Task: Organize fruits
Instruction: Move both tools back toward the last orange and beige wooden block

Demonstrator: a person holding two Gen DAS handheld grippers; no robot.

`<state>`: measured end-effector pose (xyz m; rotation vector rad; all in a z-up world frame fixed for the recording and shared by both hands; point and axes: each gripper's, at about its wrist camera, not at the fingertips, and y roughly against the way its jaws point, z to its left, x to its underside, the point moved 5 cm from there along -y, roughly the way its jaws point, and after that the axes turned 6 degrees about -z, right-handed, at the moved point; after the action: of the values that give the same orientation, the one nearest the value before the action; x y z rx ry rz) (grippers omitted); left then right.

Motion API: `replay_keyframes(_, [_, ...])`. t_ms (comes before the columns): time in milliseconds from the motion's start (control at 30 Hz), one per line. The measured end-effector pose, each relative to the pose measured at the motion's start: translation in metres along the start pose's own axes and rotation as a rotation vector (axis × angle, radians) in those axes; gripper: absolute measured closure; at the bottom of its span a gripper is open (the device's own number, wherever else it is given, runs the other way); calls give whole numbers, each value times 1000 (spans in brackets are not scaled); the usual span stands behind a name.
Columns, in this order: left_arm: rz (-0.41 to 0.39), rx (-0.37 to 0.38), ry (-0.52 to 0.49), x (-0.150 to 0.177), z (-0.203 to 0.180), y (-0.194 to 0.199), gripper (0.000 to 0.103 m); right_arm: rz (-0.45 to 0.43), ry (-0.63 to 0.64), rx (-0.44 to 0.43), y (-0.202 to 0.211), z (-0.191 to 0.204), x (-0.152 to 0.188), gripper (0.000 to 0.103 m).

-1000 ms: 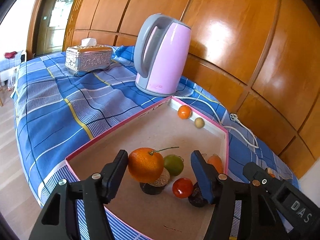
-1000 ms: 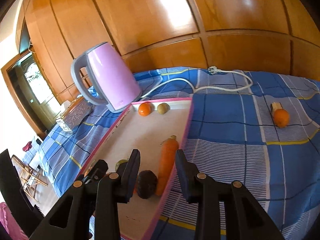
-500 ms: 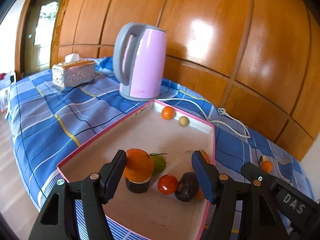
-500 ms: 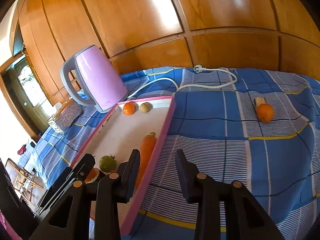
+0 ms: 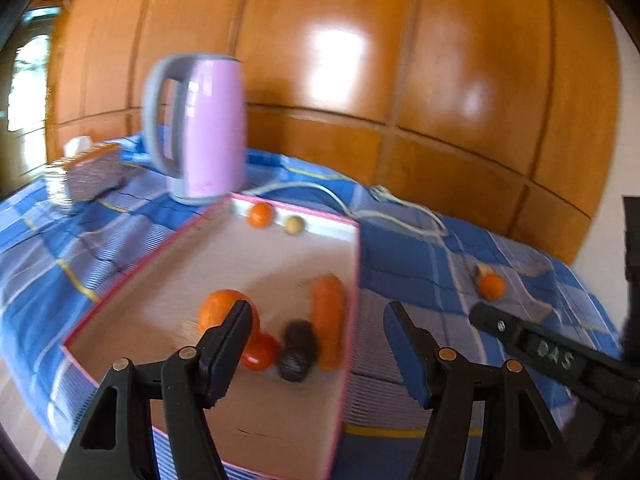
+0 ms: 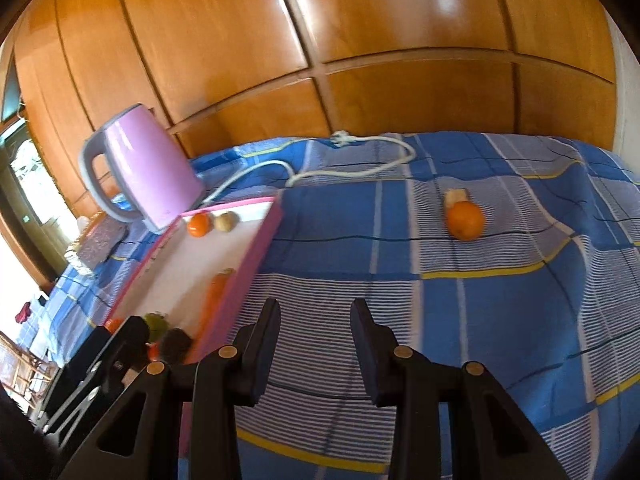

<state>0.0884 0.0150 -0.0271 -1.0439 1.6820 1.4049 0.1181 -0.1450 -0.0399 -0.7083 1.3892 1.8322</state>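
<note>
A pink-rimmed tray (image 5: 354, 280) (image 6: 256, 248) lies on a blue checked cloth. In it are a large orange (image 5: 218, 310), a red tomato (image 5: 260, 354), a dark avocado (image 5: 296, 350), a carrot (image 5: 328, 316) (image 6: 214, 294), a small orange (image 5: 260, 215) (image 6: 199, 225) and a beige ball (image 5: 294, 225) (image 6: 226, 222). A lime (image 6: 154, 322) shows only in the right wrist view. Another orange (image 6: 464, 220) (image 5: 491, 286) lies on the cloth right of the tray, touching a beige piece (image 6: 456, 197). My left gripper (image 5: 316, 340) is open and empty above the tray's near right edge. My right gripper (image 6: 314, 340) is open and empty over the cloth.
A pink kettle (image 5: 200, 128) (image 6: 140, 168) stands behind the tray, its white cord (image 6: 352, 164) trailing right along the cloth. A silver tissue box (image 5: 86, 172) sits far left. Wooden panelling backs the table. The right gripper's body (image 5: 552, 354) crosses the left view's lower right.
The large orange, between the left fingers a second ago, now sits in the tray. The left gripper has pulled back and swung right. The right gripper has moved right, off the tray, over the cloth.
</note>
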Motion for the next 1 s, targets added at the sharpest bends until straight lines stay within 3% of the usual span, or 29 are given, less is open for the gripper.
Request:
replay_keyframes(300, [23, 109, -107, 9, -37, -4, 38, 5, -78, 101, -8, -60, -2, 66])
replay_keyframes(567, [47, 209, -158, 11, -64, -10, 49, 5, -114, 153, -24, -92, -20, 67])
replay_keyframes(1000, [122, 222, -144, 21, -71, -28, 49, 56, -136, 218, -76, -118, -44, 65])
